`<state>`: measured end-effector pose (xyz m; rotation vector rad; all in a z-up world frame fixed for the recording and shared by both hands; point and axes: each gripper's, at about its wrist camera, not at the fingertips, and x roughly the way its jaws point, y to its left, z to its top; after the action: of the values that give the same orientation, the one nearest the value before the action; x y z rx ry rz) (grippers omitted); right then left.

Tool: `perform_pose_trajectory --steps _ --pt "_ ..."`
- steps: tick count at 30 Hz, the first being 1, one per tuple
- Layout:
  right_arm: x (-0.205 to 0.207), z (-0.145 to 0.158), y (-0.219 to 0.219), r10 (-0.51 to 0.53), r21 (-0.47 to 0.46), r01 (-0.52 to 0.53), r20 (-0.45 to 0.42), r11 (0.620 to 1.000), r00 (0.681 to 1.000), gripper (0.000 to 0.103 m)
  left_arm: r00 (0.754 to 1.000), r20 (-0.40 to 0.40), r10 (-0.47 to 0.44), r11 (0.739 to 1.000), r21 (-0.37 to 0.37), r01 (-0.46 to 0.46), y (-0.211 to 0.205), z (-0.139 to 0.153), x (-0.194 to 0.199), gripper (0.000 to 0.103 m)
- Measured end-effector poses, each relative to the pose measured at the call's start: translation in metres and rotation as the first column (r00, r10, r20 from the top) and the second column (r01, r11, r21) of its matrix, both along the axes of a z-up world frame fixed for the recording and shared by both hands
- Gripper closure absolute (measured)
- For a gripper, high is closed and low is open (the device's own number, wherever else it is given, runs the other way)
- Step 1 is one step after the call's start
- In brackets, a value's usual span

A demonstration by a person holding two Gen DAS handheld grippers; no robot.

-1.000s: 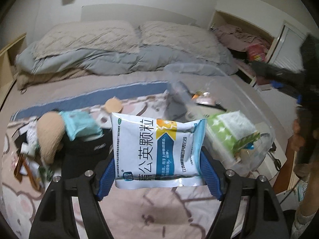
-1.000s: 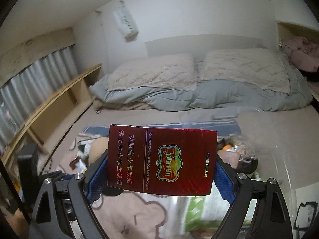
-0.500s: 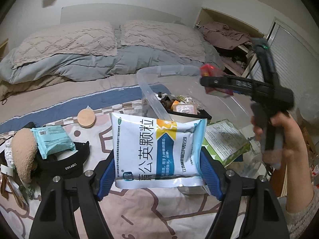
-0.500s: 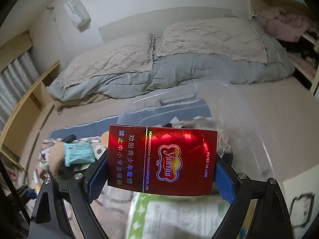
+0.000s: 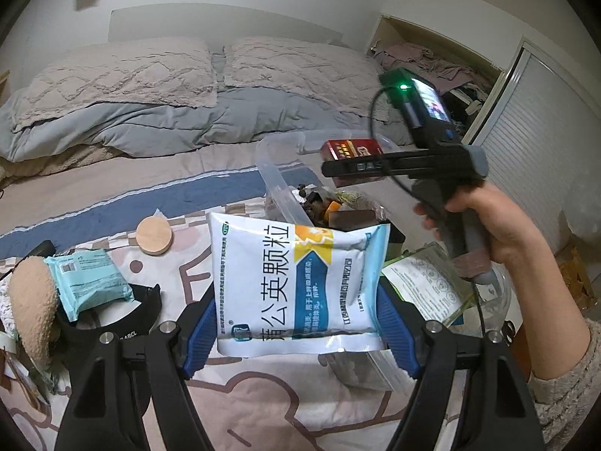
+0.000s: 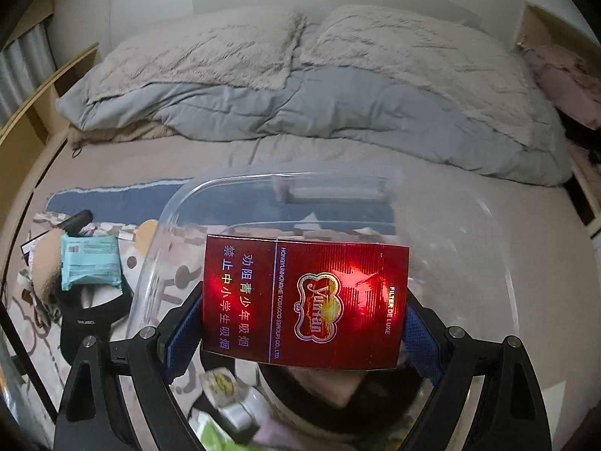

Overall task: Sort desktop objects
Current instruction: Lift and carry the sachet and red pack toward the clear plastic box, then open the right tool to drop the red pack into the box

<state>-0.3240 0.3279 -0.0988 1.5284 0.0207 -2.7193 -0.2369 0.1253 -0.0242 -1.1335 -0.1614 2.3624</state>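
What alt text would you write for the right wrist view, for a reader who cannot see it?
The right hand-held gripper holds a red cigarette pack above a clear plastic bin standing on a bed. Left of the bin lie a teal packet and a black cap; pillows lie behind.

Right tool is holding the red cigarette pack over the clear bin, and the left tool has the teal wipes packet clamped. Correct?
Not quite. The left tool is clamped on the white and blue medicine sachet, as the left wrist view shows. The teal wipes packet lies on the bed to the side. The right tool does hold the red cigarette pack over the clear bin.
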Motion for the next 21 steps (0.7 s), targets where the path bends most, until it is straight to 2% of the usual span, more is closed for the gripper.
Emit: perform_pose_trajectory --steps 3,6,10,14,17,21 --pt "-0.003 0.001 0.001 -0.012 0.046 0.014 -0.039 0.999 0.999 0.000 1.000 0.010 -0.005 1.000 0.014 0.005 0.003 -0.002 -0.004 0.026" --pt "0.002 0.010 0.008 -0.011 0.014 0.012 -0.073 1.000 0.997 0.000 1.000 0.019 -0.011 0.999 0.031 0.010 0.007 -0.003 -0.009 0.026" --pt "0.024 0.035 0.022 -0.008 -0.040 0.001 -0.164 0.999 0.986 0.000 0.999 0.031 -0.033 0.997 0.070 0.031 0.017 -0.003 -0.013 0.026" --pt "0.060 0.063 0.042 -0.025 -0.090 0.000 -0.282 0.996 0.959 0.000 0.998 0.043 -0.042 0.996 0.083 0.038 0.036 -0.002 -0.021 0.026" --pt "0.077 0.074 0.052 -0.038 -0.122 -0.004 -0.337 0.992 0.941 0.000 0.997 0.056 -0.053 0.993 0.106 0.047 0.055 -0.002 -0.029 0.026" --pt "0.093 0.084 0.060 -0.029 -0.094 -0.006 -0.372 0.996 0.928 0.000 0.994 0.082 -0.070 0.989 0.134 0.059 0.085 -0.005 -0.039 0.026"
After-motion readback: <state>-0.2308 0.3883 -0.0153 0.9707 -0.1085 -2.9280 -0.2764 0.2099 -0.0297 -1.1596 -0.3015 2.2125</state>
